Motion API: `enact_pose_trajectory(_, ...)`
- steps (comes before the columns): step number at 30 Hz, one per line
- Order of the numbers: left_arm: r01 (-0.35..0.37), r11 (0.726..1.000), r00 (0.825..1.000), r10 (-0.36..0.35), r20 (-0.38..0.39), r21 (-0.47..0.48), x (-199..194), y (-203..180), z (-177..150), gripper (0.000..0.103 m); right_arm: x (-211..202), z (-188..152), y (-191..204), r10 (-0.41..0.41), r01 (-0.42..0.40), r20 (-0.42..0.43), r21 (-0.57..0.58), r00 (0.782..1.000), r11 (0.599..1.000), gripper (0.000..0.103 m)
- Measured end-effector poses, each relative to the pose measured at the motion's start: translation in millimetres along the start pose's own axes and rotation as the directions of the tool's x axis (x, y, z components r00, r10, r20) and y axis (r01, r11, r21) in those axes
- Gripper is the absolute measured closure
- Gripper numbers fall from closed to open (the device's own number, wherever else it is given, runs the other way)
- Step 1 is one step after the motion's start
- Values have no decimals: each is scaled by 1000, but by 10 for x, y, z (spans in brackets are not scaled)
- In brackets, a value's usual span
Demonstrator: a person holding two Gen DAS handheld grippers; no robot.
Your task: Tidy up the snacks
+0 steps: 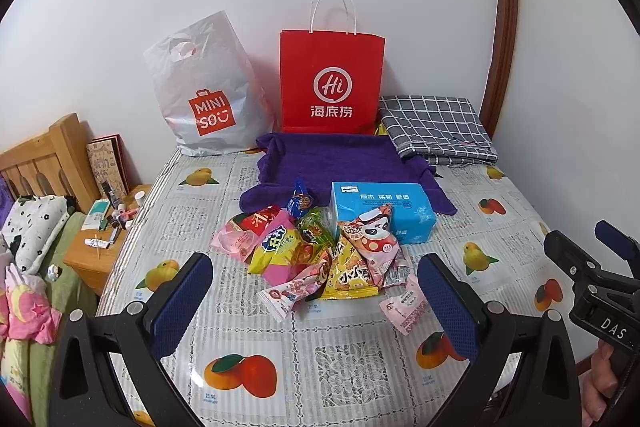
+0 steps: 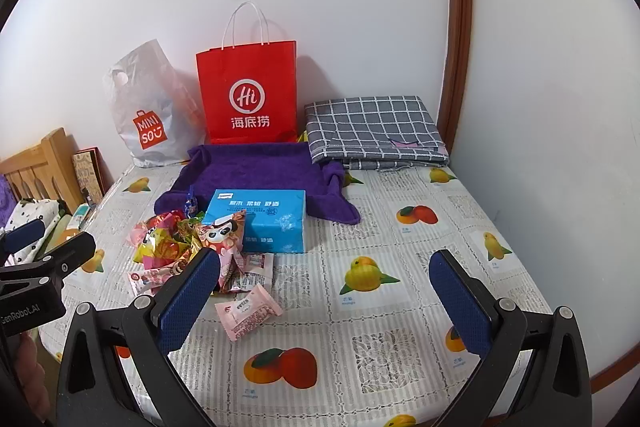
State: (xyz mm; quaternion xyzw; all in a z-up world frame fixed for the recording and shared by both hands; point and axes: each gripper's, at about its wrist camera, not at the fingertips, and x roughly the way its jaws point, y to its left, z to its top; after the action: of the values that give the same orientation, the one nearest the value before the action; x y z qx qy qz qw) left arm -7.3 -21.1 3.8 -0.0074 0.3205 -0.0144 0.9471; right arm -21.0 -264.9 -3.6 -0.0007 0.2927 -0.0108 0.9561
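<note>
A heap of colourful snack packets (image 1: 320, 251) (image 2: 188, 247) lies mid-table, against a blue tissue box (image 1: 384, 211) (image 2: 266, 221). One pink packet (image 1: 404, 307) (image 2: 248, 311) lies apart at the near side. Behind them sits a purple cloth tray (image 1: 340, 163) (image 2: 260, 171). My left gripper (image 1: 316, 303) is open, held above the table just short of the heap. My right gripper (image 2: 324, 303) is open too, off to the right of the heap with nothing between its fingers. Each gripper shows at the edge of the other's view.
A red paper bag (image 1: 332, 83) (image 2: 248, 95) and a white plastic bag (image 1: 204, 95) (image 2: 148, 111) stand against the wall. A folded grey checked cloth (image 1: 436, 131) (image 2: 376, 131) lies at the back right. A bedside stand (image 1: 100, 239) with small items is left.
</note>
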Motion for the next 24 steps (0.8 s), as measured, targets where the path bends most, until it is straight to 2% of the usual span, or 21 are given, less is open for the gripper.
enact_pose_trajectory(24,1,1000,1000,-1,2,0,-8,-11,-4,0,-15,20,56,2,-2,10,-8,1000,1000,0)
